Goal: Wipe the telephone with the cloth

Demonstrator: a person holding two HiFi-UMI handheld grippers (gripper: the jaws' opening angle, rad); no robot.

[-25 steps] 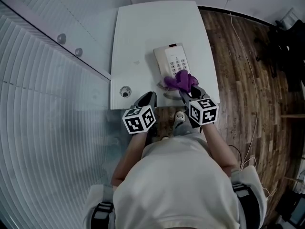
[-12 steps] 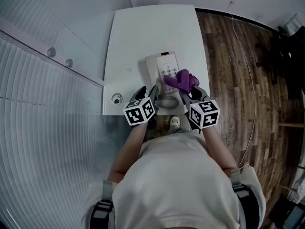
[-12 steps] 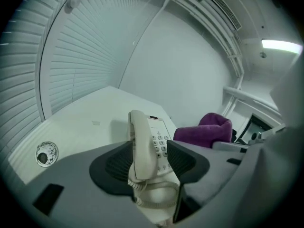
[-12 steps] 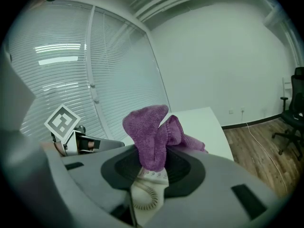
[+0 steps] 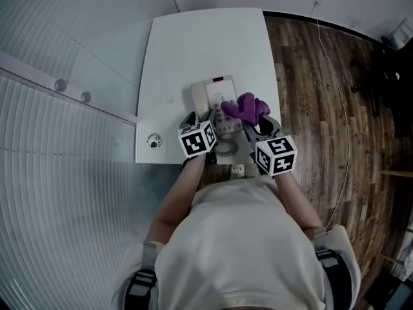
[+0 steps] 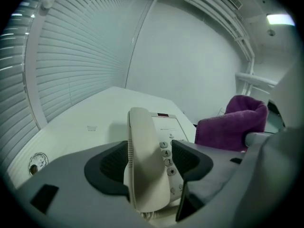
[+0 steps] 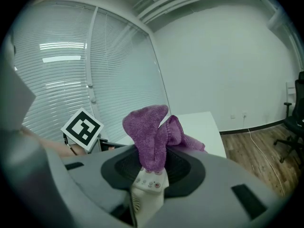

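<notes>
Now, left gripper (image 6: 151,161): its jaws stand wide apart and have just been opening; neither pad presses on anything.
Between the left jaws: the cream handset (image 6: 142,137) lies lengthwise in the gap, with a little room on either side.
Telephone (image 6: 168,125): directly ahead of and below the left gripper, on the white table (image 5: 193,44); its keypad shows beside the right-hand pad.
Right gripper (image 7: 152,167): its jaws are closed on the purple cloth.
Cloth (image 7: 149,132): pinched in folds between the right jaws, it bunches upward and forward past them; it hangs over the telephone's right part, just to the right of the left gripper.
Below the right jaws: a cream end of the telephone with small buttons, close under the cloth.
Marker cube (image 7: 82,127): the left gripper's own, near and to the left of the right gripper.
Round fitting (image 6: 38,163): set in the tabletop, well apart to the left of the left gripper.
Blinds (image 6: 71,65): to the left of both grippers, beyond the table's edge.
</notes>
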